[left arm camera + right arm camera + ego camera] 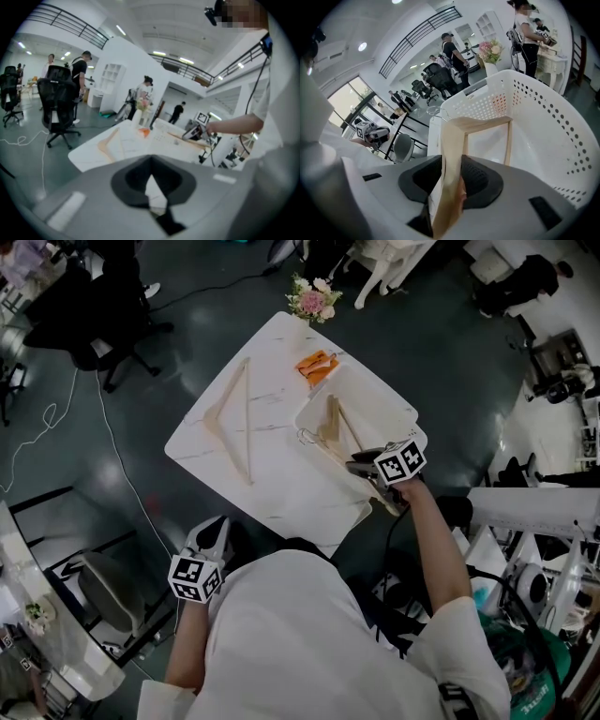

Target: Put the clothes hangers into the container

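**While a hanger is being placed**

As the wooden hanger [451,140] is being gripped between the jaws of the right gripper [452,183], its far end is being held inside the container [546,110] just ahead; opening is seemingly being called for next.

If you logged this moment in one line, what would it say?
right gripper: shut on hanger, lowered into basket | left gripper: shut, empty, off table | second hanger: on table
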A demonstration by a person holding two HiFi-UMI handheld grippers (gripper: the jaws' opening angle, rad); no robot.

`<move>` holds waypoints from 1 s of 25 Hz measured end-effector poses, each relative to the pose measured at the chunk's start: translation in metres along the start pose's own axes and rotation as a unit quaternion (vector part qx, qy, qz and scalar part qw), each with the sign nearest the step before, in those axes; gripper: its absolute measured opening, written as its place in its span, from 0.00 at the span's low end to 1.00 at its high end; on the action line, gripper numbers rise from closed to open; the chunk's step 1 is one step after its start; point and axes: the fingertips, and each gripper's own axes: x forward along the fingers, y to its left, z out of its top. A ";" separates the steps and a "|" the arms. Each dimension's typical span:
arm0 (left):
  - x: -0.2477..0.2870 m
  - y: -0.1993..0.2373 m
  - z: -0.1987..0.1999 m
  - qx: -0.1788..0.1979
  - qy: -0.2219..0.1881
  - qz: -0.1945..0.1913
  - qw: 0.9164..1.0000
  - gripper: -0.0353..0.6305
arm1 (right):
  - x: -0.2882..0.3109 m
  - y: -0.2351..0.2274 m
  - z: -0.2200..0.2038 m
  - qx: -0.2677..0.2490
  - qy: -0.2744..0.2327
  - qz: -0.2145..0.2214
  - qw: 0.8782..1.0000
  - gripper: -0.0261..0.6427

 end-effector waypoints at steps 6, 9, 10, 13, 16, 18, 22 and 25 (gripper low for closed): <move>0.000 -0.002 0.001 0.003 -0.004 -0.007 1.000 0.05 | 0.000 -0.003 -0.003 -0.029 0.006 -0.035 0.999 0.24; -0.003 -0.002 0.000 0.003 -0.005 -0.008 1.000 0.05 | -0.009 -0.002 0.006 -0.032 -0.028 -0.050 0.998 0.25; -0.004 -0.002 -0.001 0.003 -0.006 -0.008 1.000 0.05 | -0.013 -0.002 0.011 -0.032 -0.044 -0.055 0.997 0.25; -0.006 -0.004 -0.002 0.005 -0.008 -0.010 1.000 0.06 | -0.026 0.003 0.024 -0.039 -0.083 -0.067 0.994 0.25; -0.007 -0.005 -0.001 0.007 -0.011 -0.014 1.000 0.05 | -0.035 0.015 0.032 -0.056 -0.102 -0.079 0.990 0.25; -0.007 -0.006 -0.001 0.009 -0.014 -0.018 1.000 0.05 | -0.038 0.028 0.036 -0.070 -0.110 -0.080 0.988 0.25; -0.007 -0.009 -0.001 0.013 -0.016 -0.026 0.999 0.05 | -0.043 0.064 0.042 -0.087 -0.131 -0.069 0.985 0.24; -0.007 -0.012 0.000 0.015 -0.017 -0.034 0.999 0.05 | -0.042 0.096 0.042 -0.092 -0.151 -0.051 0.983 0.18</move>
